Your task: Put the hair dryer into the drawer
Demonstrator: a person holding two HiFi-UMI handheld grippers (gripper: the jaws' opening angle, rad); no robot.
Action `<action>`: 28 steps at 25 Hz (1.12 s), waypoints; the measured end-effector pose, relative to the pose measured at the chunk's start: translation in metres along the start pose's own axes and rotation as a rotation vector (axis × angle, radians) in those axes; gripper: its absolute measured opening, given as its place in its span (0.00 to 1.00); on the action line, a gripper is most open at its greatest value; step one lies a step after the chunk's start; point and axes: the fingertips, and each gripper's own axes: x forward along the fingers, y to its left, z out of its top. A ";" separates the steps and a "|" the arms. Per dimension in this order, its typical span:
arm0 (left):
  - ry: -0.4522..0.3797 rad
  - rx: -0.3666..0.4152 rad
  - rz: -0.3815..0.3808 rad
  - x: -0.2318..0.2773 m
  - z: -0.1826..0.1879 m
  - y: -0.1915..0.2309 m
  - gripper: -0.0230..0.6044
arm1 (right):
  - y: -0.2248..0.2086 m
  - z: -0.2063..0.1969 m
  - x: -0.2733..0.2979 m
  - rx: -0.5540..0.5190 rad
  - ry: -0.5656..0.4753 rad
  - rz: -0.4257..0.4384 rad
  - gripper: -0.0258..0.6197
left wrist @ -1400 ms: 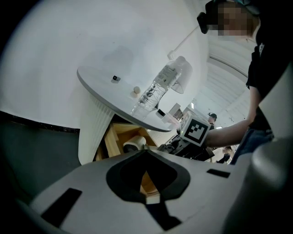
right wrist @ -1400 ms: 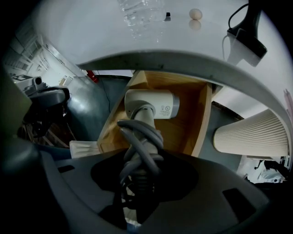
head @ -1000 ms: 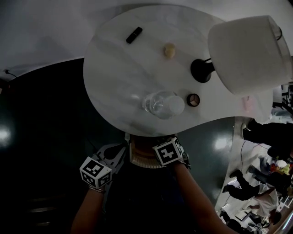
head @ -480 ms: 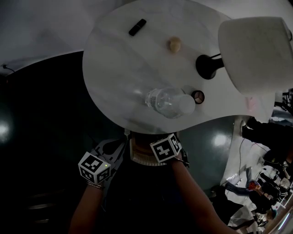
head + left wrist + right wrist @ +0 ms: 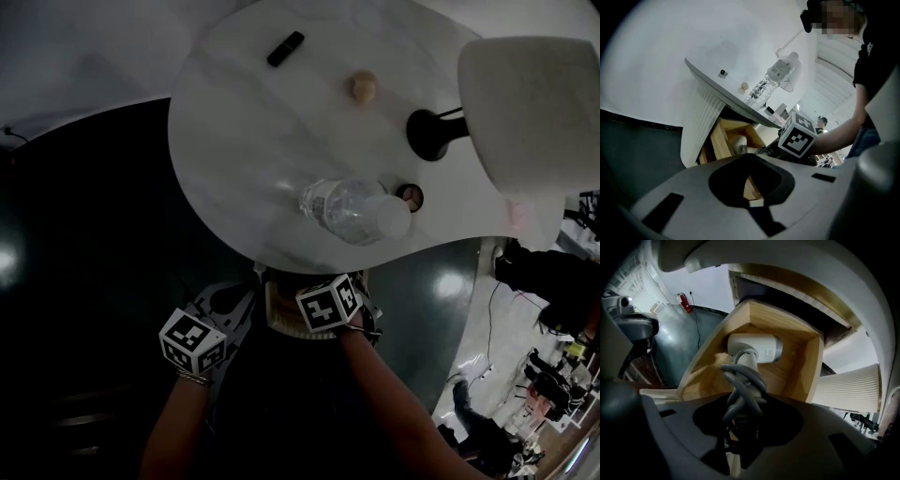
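The white hair dryer (image 5: 754,348) lies inside the open wooden drawer (image 5: 806,366), its grey cord (image 5: 743,385) wound round the handle. My right gripper (image 5: 740,425) points down into the drawer with its jaws closed round that corded handle. From the left gripper view, the dryer (image 5: 739,143) shows in the drawer (image 5: 723,140) beneath the white table top (image 5: 717,82), with the right gripper's marker cube (image 5: 797,137) beside it. My left gripper (image 5: 749,190) hovers short of the drawer with nothing between its jaws; their state is unclear. In the head view the table top (image 5: 253,141) hides the drawer.
On the table stand a clear water bottle (image 5: 352,208), a lamp with a white shade (image 5: 534,103) and black base (image 5: 431,133), a small black bar (image 5: 285,48), a beige knob (image 5: 364,86) and a small round dish (image 5: 409,196). The floor is dark. People sit at the far right.
The right gripper's marker cube has tipped and shifted slightly left under the table edge. The left gripper has stayed put.
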 end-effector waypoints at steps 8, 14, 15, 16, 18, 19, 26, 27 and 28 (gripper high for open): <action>0.002 0.000 0.001 0.001 -0.003 0.002 0.05 | -0.001 0.000 0.007 -0.020 -0.007 -0.039 0.33; 0.013 0.020 -0.009 0.002 -0.005 0.001 0.05 | -0.001 -0.001 0.012 -0.047 -0.004 -0.072 0.33; 0.012 0.020 -0.011 0.003 -0.004 0.000 0.05 | -0.001 -0.001 0.013 -0.046 -0.003 -0.073 0.33; 0.011 0.021 -0.012 0.003 -0.004 0.000 0.05 | -0.001 -0.002 0.013 -0.047 -0.003 -0.075 0.33; 0.013 0.023 -0.013 0.002 -0.003 -0.001 0.05 | 0.000 -0.002 0.013 -0.056 -0.002 -0.081 0.33; 0.015 0.027 -0.015 0.001 -0.003 -0.002 0.05 | 0.000 -0.003 0.014 -0.063 -0.001 -0.085 0.33; 0.019 0.046 -0.013 0.000 -0.001 -0.002 0.05 | -0.006 -0.009 0.023 -0.105 0.017 -0.113 0.33; 0.019 0.047 -0.009 -0.001 -0.001 0.000 0.05 | -0.006 -0.009 0.024 -0.108 0.020 -0.115 0.33; 0.021 0.046 -0.007 -0.001 -0.002 0.000 0.05 | -0.007 -0.010 0.025 -0.111 0.023 -0.114 0.33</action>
